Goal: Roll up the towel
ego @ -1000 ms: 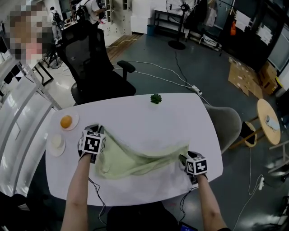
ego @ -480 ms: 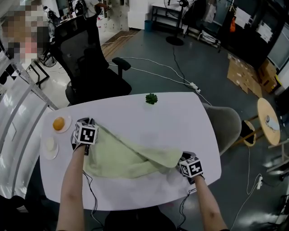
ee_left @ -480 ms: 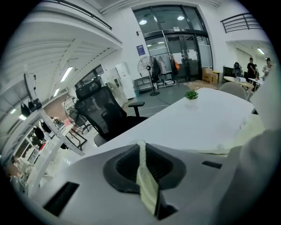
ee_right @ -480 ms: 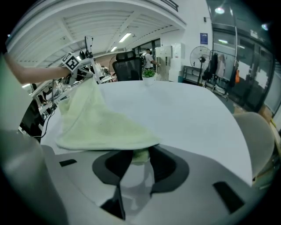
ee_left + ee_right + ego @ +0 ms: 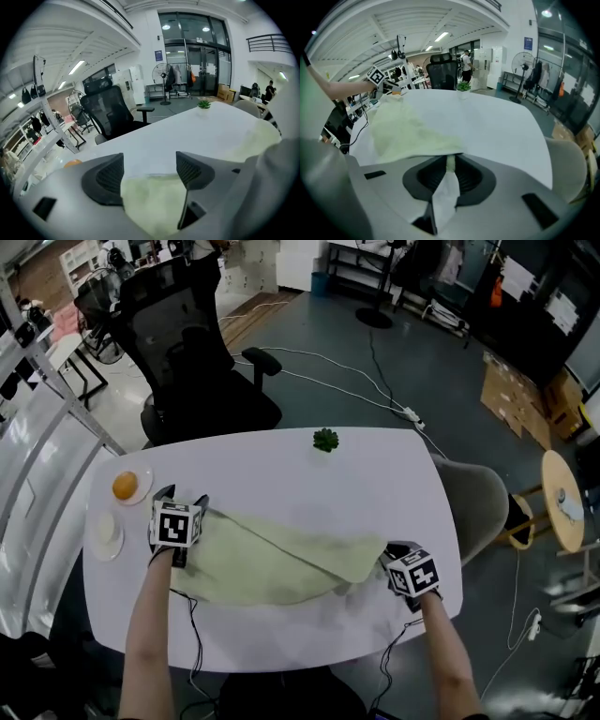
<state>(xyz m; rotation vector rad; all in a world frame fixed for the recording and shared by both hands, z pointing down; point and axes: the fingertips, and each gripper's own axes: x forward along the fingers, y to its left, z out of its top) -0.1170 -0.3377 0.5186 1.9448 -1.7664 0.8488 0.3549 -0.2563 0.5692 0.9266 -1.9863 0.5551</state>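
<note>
A pale green towel (image 5: 281,557) lies stretched across the white table (image 5: 375,484) between my two grippers. My left gripper (image 5: 185,499) is at the towel's left end. Its jaws have just been opening and now stand wide apart, with the towel's corner (image 5: 150,206) lying loose between them and no pad (image 5: 104,177) pressing on it. My right gripper (image 5: 387,557) is at the towel's right end. Its jaws have just been closing and now pinch a thin fold of the towel (image 5: 449,161). From there the cloth (image 5: 403,129) runs away towards the left gripper.
An orange on a small plate (image 5: 125,487) and a second white plate (image 5: 103,529) sit at the table's left edge, close to my left gripper. A small green plant (image 5: 325,439) stands at the far edge. A black office chair (image 5: 192,362) is behind the table, a grey chair (image 5: 473,502) at its right.
The towel, held raised and sagging before, now lies flat on the table. The left jaws have let go of its corner and opened. The right jaws have closed on its right edge.
</note>
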